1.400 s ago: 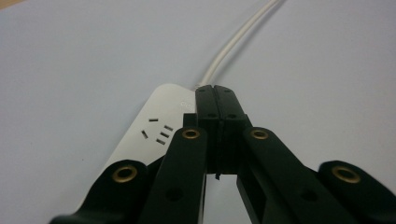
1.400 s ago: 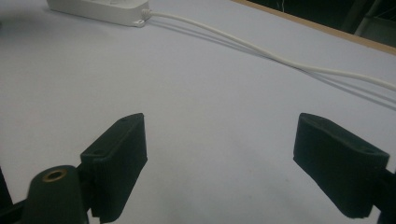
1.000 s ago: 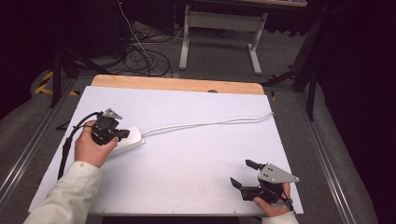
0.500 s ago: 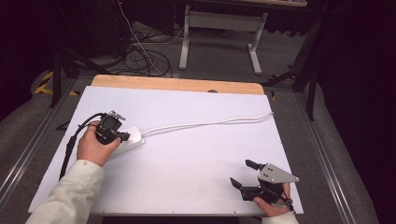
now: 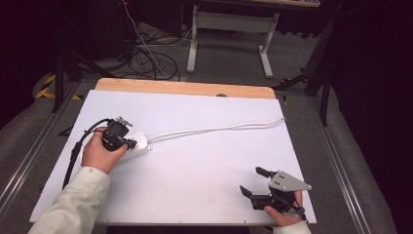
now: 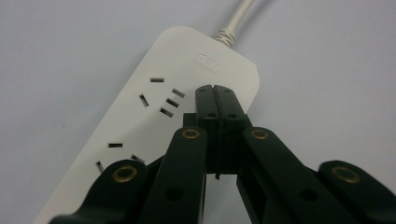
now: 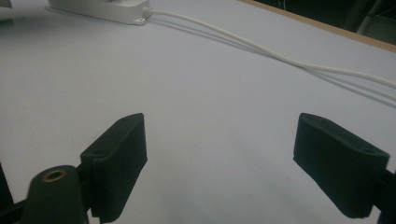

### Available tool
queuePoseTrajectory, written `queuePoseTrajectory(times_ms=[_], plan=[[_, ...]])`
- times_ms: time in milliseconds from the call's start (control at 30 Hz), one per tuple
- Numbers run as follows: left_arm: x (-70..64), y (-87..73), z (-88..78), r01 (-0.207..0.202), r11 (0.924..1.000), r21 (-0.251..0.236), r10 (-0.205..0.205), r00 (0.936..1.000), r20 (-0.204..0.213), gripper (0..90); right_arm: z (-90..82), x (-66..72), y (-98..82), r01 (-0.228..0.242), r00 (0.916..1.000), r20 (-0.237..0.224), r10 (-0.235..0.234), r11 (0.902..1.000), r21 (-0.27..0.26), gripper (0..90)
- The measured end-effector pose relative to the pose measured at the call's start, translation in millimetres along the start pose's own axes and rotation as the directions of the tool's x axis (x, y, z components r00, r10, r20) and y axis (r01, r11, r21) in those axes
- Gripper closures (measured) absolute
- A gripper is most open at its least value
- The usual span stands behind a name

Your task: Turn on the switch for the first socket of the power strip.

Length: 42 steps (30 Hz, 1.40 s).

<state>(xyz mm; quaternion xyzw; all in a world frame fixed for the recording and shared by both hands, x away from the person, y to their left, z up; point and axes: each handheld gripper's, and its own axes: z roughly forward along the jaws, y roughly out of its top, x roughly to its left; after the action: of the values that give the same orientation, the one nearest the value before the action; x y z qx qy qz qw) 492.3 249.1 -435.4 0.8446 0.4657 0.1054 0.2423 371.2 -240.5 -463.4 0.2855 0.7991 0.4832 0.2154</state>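
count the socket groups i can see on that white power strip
2 on the white plastic power strip in the left gripper view: one cluster of slots near the cable end, beside the shut left gripper; another partly visible lower down, by the gripper's linkage. More may be hidden beneath it.

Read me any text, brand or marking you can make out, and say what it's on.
Power strip: a faint embossed brand mark near the cord end, beside the shut left gripper; too faint to read reliably, with a smaller illegible line under it.
No other text is legible.
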Motion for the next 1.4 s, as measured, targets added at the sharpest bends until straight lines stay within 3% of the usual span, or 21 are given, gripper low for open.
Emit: queuePoseTrajectory(times_ms=[200,667,1400], plan=[[-1.8,-0.5,0.1,-0.013,0.9999,-0.006,0.013,0.9997,-0.022,90.0,0.0,0.2,0.1,0.001,1.0,0.0,-0.001,1.0,0.0,17.7],[-2.7,-0.8,1.2,-0.014,0.9998,-0.011,0.013,0.9997,-0.022,90.0,0.6,0.5,0.0,0.003,1.0,-0.003,-0.003,1.0,0.003,17.7],[-7.4,-5.7,3.2,-0.034,0.9988,-0.034,0.032,0.9977,-0.06,90.0,0.4,1.6,0.1,0.006,1.0,-0.006,-0.006,1.0,0.004,17.7]])
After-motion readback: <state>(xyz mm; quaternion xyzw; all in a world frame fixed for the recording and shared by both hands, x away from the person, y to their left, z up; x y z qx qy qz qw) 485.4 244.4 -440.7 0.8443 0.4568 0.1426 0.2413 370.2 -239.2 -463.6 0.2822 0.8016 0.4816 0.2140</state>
